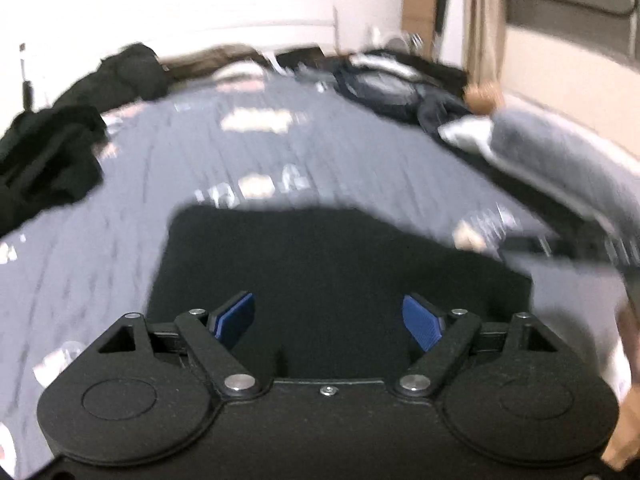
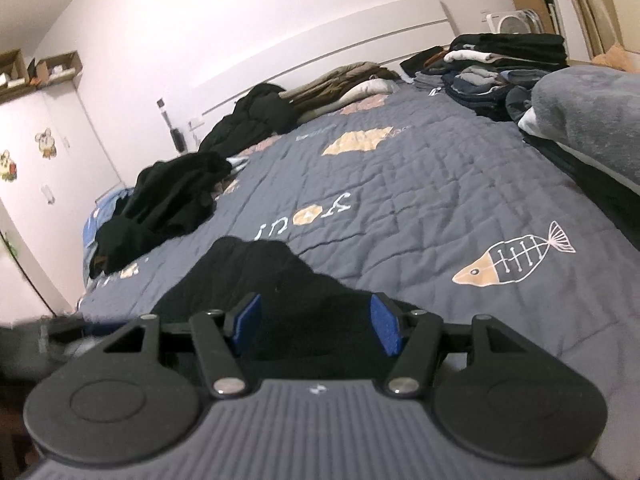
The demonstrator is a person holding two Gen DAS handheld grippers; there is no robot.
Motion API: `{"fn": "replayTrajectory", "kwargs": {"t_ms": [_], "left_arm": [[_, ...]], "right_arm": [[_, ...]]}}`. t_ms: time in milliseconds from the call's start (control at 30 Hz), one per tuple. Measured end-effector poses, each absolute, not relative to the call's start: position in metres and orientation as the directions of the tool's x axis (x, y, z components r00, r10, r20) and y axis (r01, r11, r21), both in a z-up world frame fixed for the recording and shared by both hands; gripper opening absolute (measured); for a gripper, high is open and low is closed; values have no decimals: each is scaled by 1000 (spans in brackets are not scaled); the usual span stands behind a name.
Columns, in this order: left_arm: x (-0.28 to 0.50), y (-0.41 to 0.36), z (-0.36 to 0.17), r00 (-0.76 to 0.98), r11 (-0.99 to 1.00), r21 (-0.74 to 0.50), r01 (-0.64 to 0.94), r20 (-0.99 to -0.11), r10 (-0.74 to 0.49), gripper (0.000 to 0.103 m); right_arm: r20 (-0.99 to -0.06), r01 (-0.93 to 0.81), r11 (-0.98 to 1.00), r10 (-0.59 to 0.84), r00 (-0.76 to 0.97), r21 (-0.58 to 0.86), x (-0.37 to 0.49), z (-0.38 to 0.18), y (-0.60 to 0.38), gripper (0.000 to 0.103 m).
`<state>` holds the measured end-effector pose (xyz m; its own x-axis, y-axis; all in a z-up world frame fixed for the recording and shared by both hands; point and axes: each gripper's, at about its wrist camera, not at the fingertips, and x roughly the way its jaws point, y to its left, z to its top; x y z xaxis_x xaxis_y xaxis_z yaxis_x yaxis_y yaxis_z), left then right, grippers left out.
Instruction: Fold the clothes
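Both jaws gape over a black garment, gripping nothing; quilt lettering reads upside-down, unclear.

White stitched letters, seen upside down and seemingly spelling "you" with a beige hexagon as the "o", on the grey-blue quilted bedspread; nothing else legible.

Your left gripper: matte black body, two round discs, silver screws at pivots, ribbed blue pads on black link arms. Your right gripper: same black linkage w/ blue pads, but near housing is grey, ribbed, one small centre screw.
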<state>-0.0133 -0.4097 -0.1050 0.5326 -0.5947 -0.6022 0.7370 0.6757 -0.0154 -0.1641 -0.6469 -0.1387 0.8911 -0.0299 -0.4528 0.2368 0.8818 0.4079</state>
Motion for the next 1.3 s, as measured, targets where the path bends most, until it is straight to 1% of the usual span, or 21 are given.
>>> {"fn": "replayTrajectory", "kwargs": {"t_ms": [133, 200, 267, 367, 400, 467, 533, 667, 833, 967, 1033, 1133, 1233, 1300], "left_arm": [[23, -444, -100, 535, 693, -24, 720, -617, -577, 81], [35, -463, -108, 529, 697, -18, 717, -636, -561, 81], [44, -478, -121, 513, 697, -24, 717, -660, -550, 81], [55, -496, -151, 472, 702, -6, 712, -736, -485, 81], [56, -503, -165, 458, 699, 18, 715, -767, -449, 81], [54, -508, -182, 463, 686, 62, 725, -781, -419, 86], [51, -506, -185, 482, 680, 76, 729, -763, -431, 87], [50, -486, -166, 487, 689, 14, 724, -718, -498, 85], [43, -443, -132, 515, 706, -51, 706, -647, -562, 86], [30, -404, -122, 526, 717, -70, 693, -631, -570, 87], [20, -387, -124, 530, 725, -71, 685, -634, -564, 87], [13, -364, -129, 531, 767, -129, 629, -649, -545, 87], [10, -345, -135, 529, 798, -190, 573, -658, -536, 88], [10, -340, -139, 518, 802, -199, 564, -671, -531, 88]], "right_arm": [[-451, 249, 875, -39, 892, 416, -165, -139, -651, 60], [-456, 246, 877, -35, 890, 412, -164, -140, -651, 60], [-460, 243, 880, -32, 887, 409, -162, -141, -651, 60], [-460, 230, 883, -19, 888, 408, -159, -141, -651, 60], [-458, 224, 884, -13, 889, 411, -157, -141, -650, 60], [-455, 210, 884, 3, 890, 417, -155, -141, -648, 60], [-452, 194, 884, 23, 892, 426, -152, -141, -646, 60], [-434, 133, 884, 85, 897, 448, -144, -142, -639, 60], [-405, 88, 886, 118, 906, 456, -136, -144, -626, 60], [-439, 112, 870, 128, 890, 481, -123, -153, -623, 60], [-488, 160, 865, 108, 866, 476, -117, -161, -622, 61], [-585, 263, 858, 53, 809, 441, -109, -173, -621, 62], [-626, 298, 859, 33, 779, 416, -108, -181, -623, 62], [-646, 310, 863, 24, 763, 399, -108, -188, -622, 62]]}}
